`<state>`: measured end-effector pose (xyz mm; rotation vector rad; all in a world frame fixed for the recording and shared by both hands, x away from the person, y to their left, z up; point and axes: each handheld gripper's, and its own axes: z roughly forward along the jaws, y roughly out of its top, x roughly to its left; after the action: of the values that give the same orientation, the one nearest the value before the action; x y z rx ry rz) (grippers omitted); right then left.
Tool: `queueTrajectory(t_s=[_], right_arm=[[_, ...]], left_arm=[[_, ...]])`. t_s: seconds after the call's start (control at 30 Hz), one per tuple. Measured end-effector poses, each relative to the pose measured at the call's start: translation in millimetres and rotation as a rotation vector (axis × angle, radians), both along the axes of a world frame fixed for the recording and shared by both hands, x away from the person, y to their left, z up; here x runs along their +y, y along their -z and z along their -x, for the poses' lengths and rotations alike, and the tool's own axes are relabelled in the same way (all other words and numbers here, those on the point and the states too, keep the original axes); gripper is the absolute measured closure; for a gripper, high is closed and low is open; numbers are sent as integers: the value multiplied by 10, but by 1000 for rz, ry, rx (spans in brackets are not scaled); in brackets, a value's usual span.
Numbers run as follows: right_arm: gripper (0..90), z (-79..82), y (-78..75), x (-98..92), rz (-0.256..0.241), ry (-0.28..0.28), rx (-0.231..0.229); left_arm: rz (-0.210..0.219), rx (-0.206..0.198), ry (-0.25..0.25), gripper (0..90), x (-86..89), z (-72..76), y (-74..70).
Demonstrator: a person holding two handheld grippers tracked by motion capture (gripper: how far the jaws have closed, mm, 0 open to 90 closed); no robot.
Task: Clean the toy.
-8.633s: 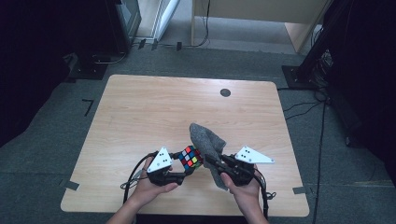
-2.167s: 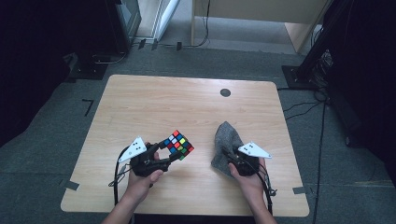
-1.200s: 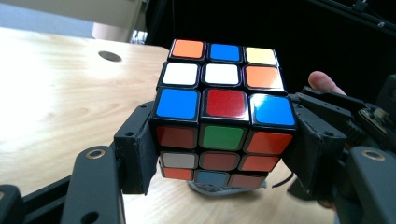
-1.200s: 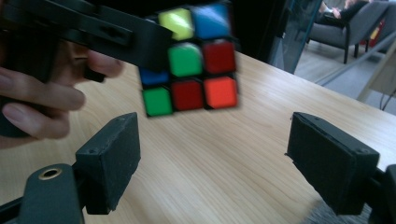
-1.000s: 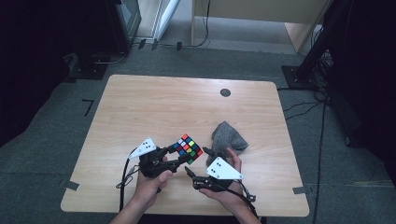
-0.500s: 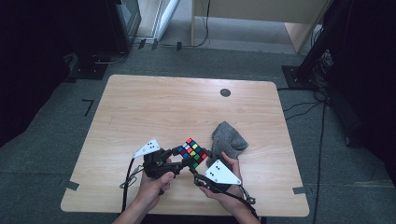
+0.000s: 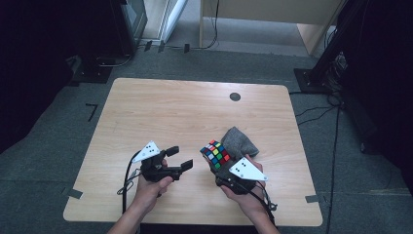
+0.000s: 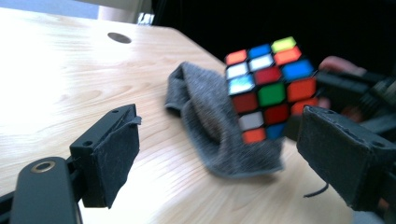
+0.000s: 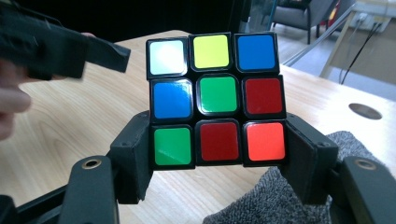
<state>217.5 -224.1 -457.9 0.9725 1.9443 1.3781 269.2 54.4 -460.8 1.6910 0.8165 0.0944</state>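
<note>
Handover: we've passed the cube [image 9: 215, 99] from left tongs [image 7: 179, 158] to right tongs [image 7: 221, 171].
Left: now wide, empty.
Right: clamping the cube's bottom layer.
Cloth [image 7: 238, 142]: just beyond, ready.

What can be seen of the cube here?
The cube is a scrambled three-by-three puzzle of glossy plastic, black with coloured stickers. The face toward the right gripper view reads white, yellow, blue; blue, green, red; green, red, orange. The right claw clamps its bottom row from both sides, holding it upright above the table, in front of the grey cloth. The open left claw is apart from it.
</note>
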Motion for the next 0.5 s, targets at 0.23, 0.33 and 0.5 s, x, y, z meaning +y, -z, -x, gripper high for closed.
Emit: queueTrajectory(t_s=[0.23,0.33,0.5], right_arm=[[346,6,-105,-20,-69,-39,57],[345,16,-160,-11,-77,-46,70],[345,6,-200,-37,-125,-60,115]], left_arm=[[-147,-125,6,141,-50,58,8],[-215,-210,19,142,-132,121,18],[-270,-261,58,143,-212,175,51]])
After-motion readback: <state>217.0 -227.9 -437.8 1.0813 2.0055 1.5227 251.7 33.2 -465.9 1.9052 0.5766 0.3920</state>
